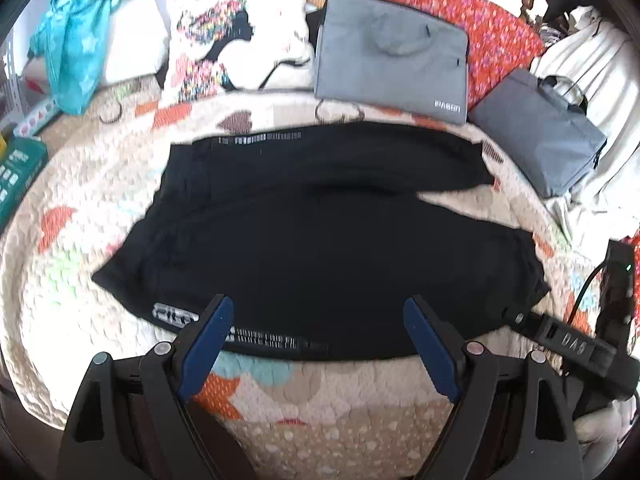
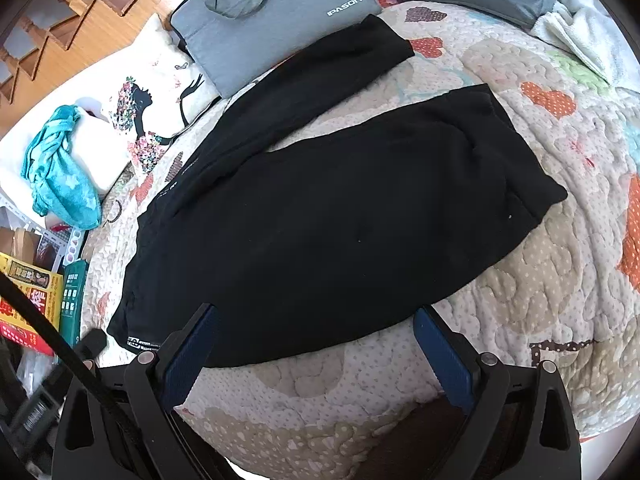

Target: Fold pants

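Now, black pants (image 1: 312, 240) flat on quilt (image 1: 320, 400), both grippers wide, empty

The near edge of the quilt (image 2: 360, 396) is bare in front of the pants (image 2: 340, 216), giving open access. Its far edge is blocked by two grey bags (image 1: 390, 54), a printed pillow (image 1: 236, 40) and a teal cloth (image 1: 80, 36). Boxes (image 2: 36, 292) crowd its left edge.
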{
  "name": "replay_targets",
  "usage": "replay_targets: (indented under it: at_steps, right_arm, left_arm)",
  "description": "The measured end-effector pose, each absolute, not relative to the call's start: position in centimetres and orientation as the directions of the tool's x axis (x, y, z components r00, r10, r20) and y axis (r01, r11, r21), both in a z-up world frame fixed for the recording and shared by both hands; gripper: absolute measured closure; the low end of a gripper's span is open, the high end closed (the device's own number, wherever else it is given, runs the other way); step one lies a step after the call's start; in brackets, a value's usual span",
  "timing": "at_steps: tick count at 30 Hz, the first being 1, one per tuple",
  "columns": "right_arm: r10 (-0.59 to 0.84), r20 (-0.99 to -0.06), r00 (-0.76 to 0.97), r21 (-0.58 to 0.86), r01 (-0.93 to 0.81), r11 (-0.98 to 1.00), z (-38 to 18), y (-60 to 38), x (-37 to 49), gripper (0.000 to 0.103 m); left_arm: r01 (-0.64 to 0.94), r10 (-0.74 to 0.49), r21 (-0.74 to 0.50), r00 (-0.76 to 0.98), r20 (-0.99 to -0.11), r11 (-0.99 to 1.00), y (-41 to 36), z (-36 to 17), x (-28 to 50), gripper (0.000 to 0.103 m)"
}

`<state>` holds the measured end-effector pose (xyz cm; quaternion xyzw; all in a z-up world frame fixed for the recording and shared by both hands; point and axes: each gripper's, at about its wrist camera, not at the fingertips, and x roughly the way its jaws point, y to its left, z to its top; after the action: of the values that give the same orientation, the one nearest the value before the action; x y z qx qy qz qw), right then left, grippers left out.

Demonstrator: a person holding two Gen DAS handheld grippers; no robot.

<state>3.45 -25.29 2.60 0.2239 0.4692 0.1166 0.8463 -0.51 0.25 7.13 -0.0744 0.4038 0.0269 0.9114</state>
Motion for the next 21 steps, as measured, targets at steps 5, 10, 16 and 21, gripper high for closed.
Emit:
replay_targets:
  at_steps: [5,10,16,21]
  right_arm:
    - [0.426,-0.722,0.545,0.493,-0.025,0.870,2.6,-25.0,3.5,0.003]
    - [0.423,-0.738,0.526,0.469,-0.051,0.882,2.4,-24.4,3.8,0.003]
    - [0.437,-0.685,0.584,0.448,-0.135,0.884,4.2,-24.0,2.3,0.003]
    - [0.472,-0.676,0.566,0.428,-0.220,0.877,7.3,-24.9,3.8,0.003]
  left_arm:
    - [-0.108,0.030,-0.080,0.757,-0.652,0.991,0.3,9.9,-0.4,0.016]
    - [-0.145,0.070,-0.068,0.773,-0.631,0.987,1.1,12.0,1.4,0.010]
    - [-0.191,0.059,-0.123,0.735,-0.675,0.974,3.6,12.3,4.7,0.010]
    - [-0.180,0.044,-0.115,0.698,-0.715,0.977,6.3,11.6,9.3,0.010]
